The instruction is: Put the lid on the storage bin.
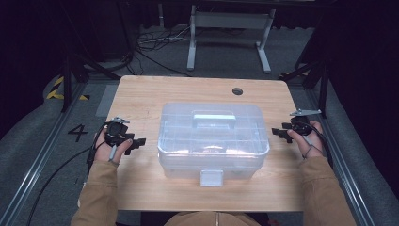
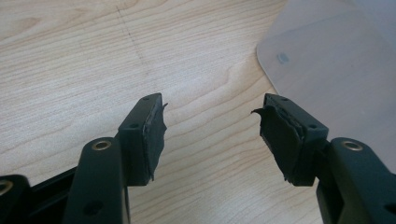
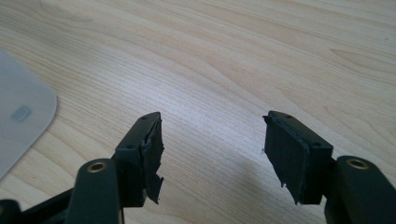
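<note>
Dark curtains and a grey carpeted floor ring a pale wooden worktop, where a clear plastic storage box sits at the centre, lid on, carry handle flat on top and a white latch at its six o'clock edge. The left gripper waits at the box's nine o'clock and the right gripper at its three o'clock, each near but not touching it, jaws spread apart and holding nothing (only bare wood shows between them in both gripper views). This looks like the approach step. Next, I judge, one gripper must reach the latch or handle while the other steadies the box.
</note>
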### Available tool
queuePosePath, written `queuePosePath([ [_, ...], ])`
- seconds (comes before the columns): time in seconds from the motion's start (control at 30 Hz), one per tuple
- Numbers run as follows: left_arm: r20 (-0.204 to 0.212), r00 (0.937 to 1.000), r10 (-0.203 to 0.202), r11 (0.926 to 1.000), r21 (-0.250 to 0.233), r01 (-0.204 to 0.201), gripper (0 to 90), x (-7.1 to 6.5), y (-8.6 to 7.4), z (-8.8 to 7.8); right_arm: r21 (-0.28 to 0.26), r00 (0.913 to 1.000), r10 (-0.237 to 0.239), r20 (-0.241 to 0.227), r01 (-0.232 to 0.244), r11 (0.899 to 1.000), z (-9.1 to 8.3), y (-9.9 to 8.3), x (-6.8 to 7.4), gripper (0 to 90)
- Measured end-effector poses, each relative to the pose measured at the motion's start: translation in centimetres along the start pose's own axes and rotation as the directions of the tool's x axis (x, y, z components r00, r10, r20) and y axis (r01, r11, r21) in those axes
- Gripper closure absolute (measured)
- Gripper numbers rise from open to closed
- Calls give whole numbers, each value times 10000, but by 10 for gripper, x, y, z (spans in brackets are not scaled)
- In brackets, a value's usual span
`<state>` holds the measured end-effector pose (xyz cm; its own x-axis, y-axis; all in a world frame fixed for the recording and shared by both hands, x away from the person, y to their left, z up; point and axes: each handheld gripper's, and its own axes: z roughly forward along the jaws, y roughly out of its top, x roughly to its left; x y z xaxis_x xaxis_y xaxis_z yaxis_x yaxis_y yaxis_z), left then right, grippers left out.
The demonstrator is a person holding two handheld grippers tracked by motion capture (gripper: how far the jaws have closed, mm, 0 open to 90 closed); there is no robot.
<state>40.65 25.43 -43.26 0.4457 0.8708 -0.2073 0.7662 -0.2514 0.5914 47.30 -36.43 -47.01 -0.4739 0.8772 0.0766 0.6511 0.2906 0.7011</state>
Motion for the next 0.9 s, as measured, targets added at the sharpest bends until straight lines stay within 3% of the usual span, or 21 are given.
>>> queuePosePath([
  [0.23,-38,10000,45,9997,222,-44,401,0,-1,4,-186,9997,-166,-197,163,9997,6,-4,2,376],
  [0.7,-1,10000,62,9991,425,-62,390,2,-3,10,215,9989,-342,-305,349,9992,15,-8,2,341],
  [0.9,21,10000,49,9990,448,-50,382,2,-3,10,520,9966,-733,-380,752,9958,17,-7,1,310],
])
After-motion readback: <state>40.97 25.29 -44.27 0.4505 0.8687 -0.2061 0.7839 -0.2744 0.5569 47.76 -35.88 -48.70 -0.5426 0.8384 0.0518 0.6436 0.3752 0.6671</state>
